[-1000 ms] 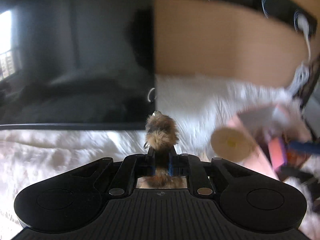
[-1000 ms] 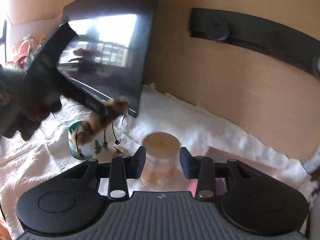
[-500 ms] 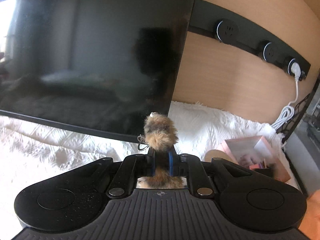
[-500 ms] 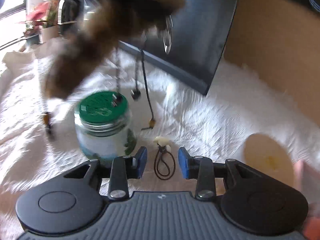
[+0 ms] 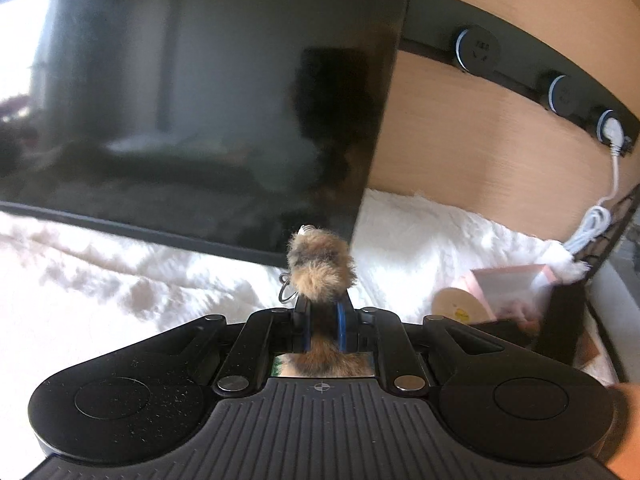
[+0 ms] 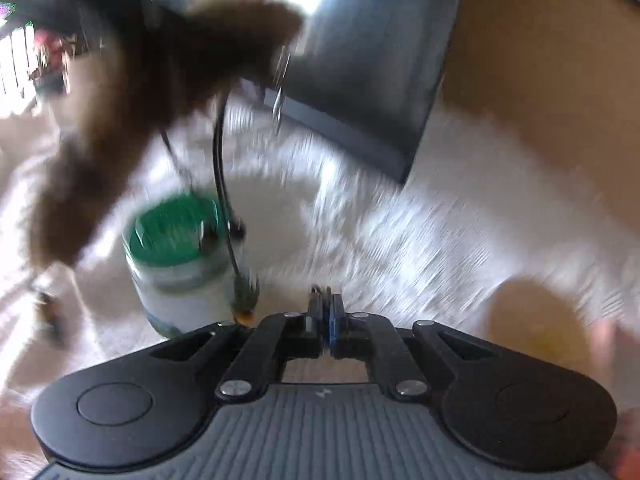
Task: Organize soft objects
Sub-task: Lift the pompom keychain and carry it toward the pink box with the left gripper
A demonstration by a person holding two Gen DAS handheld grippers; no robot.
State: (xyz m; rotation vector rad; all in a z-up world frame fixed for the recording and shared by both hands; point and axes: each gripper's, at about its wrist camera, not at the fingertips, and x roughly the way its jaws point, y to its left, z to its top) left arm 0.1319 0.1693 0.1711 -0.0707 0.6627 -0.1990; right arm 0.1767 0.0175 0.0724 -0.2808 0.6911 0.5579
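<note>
**Left gripper.** Your left gripper point(image 5: 322, 312) is clamped on the brown-and-tan furry tail charm point(image 5: 320, 268). The charm's long axis runs along the fingers toward 12 o'clock, and its tuft stands clear of the tips. A small metal ring point(image 5: 286, 292) hangs at 10 o'clock.

**Right gripper.** The jaws of your right gripper point(image 6: 325, 300) have just been closing and now meet. A thin dark cord loop point(image 6: 316, 290) appears pinched at their tips, though blur hides the detail.

**Surroundings, right wrist view.**
- The same charm crosses from 9 to 12 o'clock, above the gripper, with its cords point(image 6: 220, 160) dangling.
- A glass jar with a green lid point(image 6: 180, 264) stands upright at 10 o'clock, just beside the fingers.
- A round tan lid point(image 6: 532, 328) lies at 3 o'clock.

**Likely destination.** From the left gripper, the open pink cardboard box point(image 5: 508, 284) lies at 2 o'clock, just behind that tan lid. It is probably where the soft items go. Your right hand seems the nearer of the two.

**Edges and room.**
- The black flat screen point(image 5: 200, 100) fills 9 to 12 o'clock, its lower edge close over the white fleecy cloth point(image 5: 100, 300) on the table.
- The wooden wall panel point(image 5: 460, 140) closes off 1 o'clock.
- A white cable point(image 5: 596, 216) trails down at 3 o'clock.
- Open cloth lies between the screen's corner and the box. Lift clear of the jar and the dangling cords when you swing right.
</note>
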